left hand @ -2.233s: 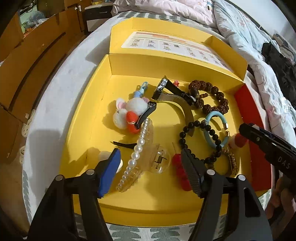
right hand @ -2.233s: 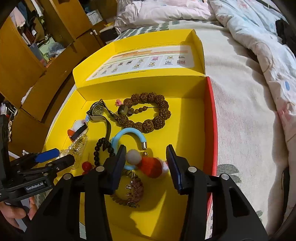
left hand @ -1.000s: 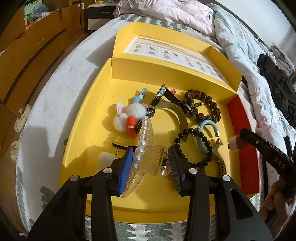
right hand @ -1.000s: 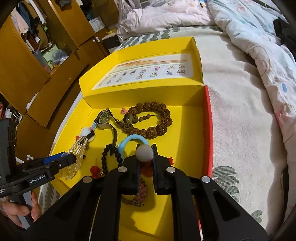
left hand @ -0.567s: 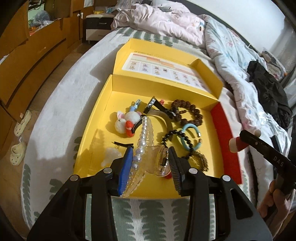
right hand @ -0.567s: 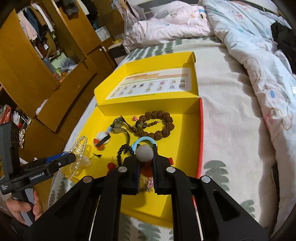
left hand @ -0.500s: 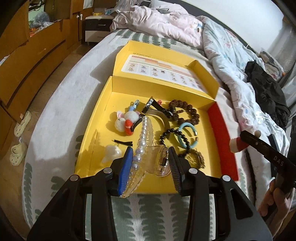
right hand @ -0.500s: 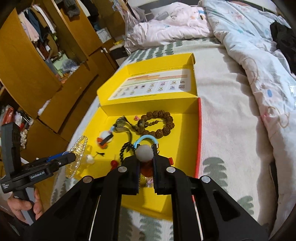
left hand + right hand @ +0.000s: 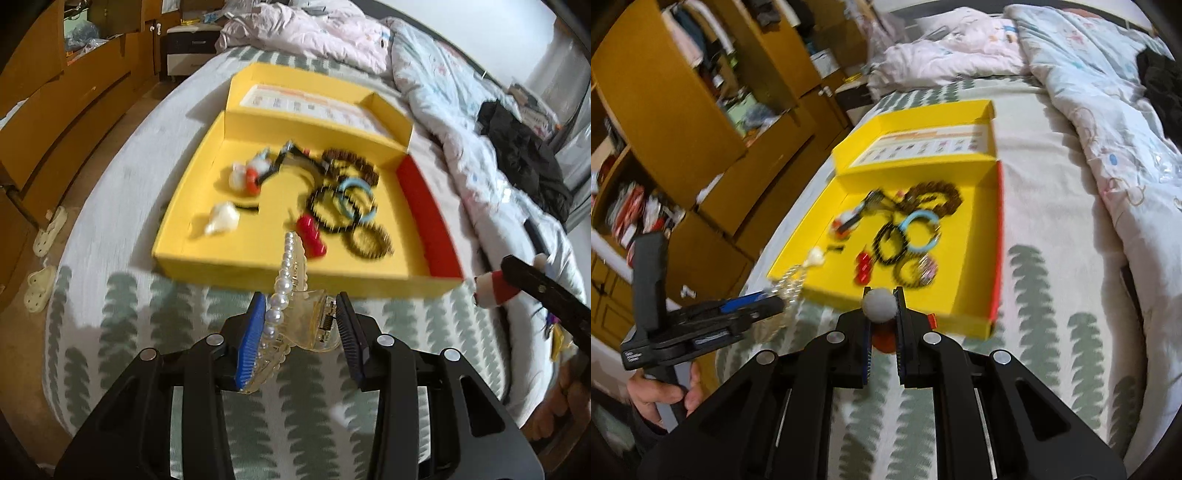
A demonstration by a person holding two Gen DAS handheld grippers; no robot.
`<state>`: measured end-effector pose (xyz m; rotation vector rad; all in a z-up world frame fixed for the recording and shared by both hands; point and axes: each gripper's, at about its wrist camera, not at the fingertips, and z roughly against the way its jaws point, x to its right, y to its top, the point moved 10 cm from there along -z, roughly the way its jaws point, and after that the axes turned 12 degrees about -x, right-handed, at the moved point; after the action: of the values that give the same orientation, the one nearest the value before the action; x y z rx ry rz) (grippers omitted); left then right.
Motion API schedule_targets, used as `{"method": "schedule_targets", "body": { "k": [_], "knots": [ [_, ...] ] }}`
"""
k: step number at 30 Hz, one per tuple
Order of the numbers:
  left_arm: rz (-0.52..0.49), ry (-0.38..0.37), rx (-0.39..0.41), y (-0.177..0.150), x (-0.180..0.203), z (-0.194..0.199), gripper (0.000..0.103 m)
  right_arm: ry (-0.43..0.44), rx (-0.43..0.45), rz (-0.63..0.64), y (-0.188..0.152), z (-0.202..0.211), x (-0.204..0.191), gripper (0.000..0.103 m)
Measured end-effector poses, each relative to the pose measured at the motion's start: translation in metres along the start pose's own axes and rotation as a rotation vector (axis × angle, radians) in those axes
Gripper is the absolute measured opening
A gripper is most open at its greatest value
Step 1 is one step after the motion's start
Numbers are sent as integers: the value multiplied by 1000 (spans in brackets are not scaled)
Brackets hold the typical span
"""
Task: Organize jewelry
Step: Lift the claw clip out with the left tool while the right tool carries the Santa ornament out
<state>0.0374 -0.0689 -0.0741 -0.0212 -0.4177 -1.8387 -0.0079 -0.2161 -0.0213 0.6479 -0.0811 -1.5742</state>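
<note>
My left gripper [image 9: 301,317] is shut on a clear pearl-trimmed hair claw [image 9: 295,295], lifted off the bed in front of the yellow box [image 9: 192,206]. My right gripper [image 9: 882,306] is shut on a small red ornament with a white pompom [image 9: 879,306], also raised in front of the box [image 9: 964,321]. In the left wrist view this ornament [image 9: 491,290] shows at the right edge. In the box lie a blue bangle [image 9: 356,201], black bead bracelets [image 9: 325,212], a brown bead bracelet [image 9: 354,166], a red clip [image 9: 312,236], a watch and a plush charm [image 9: 245,177].
The box sits on a bed [image 9: 122,177] covered in a leaf-pattern sheet [image 9: 147,332], its lid [image 9: 306,107] folded open behind. A rumpled quilt [image 9: 1108,92] and dark clothes lie to the right. Wooden wardrobes [image 9: 683,110] and slippers on the floor stand to the left.
Both grippers closed on their items inside the box, then lifted and drew back toward the near side; the box now looks smaller and farther away.
</note>
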Motion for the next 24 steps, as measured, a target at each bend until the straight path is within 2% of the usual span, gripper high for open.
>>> {"method": "schedule_targets", "body": {
  "k": [4,8,17,24],
  "knots": [
    [11,24,-16,-14,-5,-6,40,-3,-64,46,-28,-21,-20,11],
    [25,46,-41,-27,-9,-20,40,-11,-118,58,-43,-43,-25,11],
    [52,91,-76,-40,-14,-50,40,-43,-223,54,-61,-91,-20,11],
    [52,104,-98,-45,-17,-62,40,-72,-254,41,-67,-107,-5,13]
  ]
}}
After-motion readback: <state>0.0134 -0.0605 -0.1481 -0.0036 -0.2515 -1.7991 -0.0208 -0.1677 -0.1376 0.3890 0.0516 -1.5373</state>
